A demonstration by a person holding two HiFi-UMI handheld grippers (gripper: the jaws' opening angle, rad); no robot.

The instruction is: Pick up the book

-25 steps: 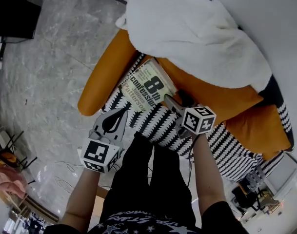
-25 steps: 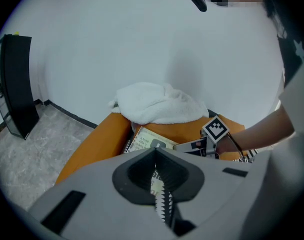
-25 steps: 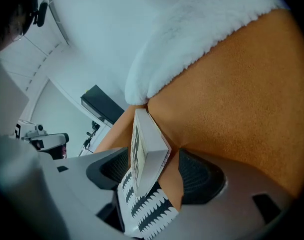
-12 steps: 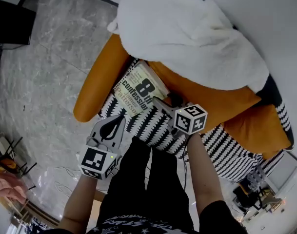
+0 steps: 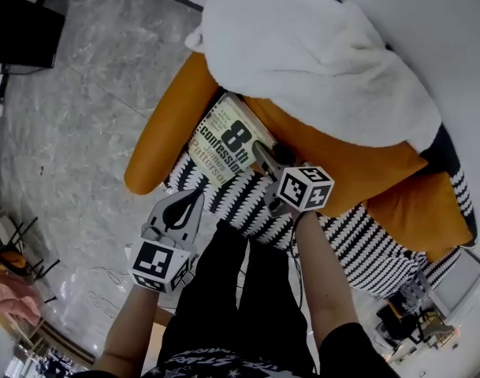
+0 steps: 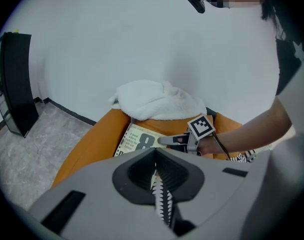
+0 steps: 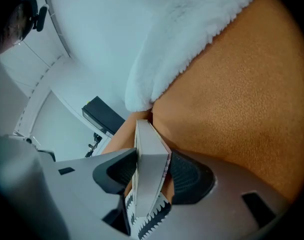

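Observation:
The book (image 5: 226, 142), pale cover with a big black "8", lies on a black-and-white striped cushion (image 5: 247, 201) in an orange armchair (image 5: 167, 120). My right gripper (image 5: 263, 154) is at the book's right edge. In the right gripper view its jaws are closing, with the book (image 7: 149, 154) edge-on between them and both pads against its faces. My left gripper (image 5: 194, 195) hovers short of the cushion's front edge, shut and holding nothing. In the left gripper view the book (image 6: 137, 141) lies beyond the left gripper (image 6: 155, 155).
A white fluffy blanket (image 5: 318, 61) is heaped on the chair back just behind the book. Grey marble floor (image 5: 74, 132) spreads to the left, with a black cabinet (image 5: 19, 26) at the far left. The person's dark-trousered legs (image 5: 240, 290) are below the cushion.
My right gripper has slid forward along the book's right edge and its jaws have narrowed around the book. The left gripper has stayed where it was.

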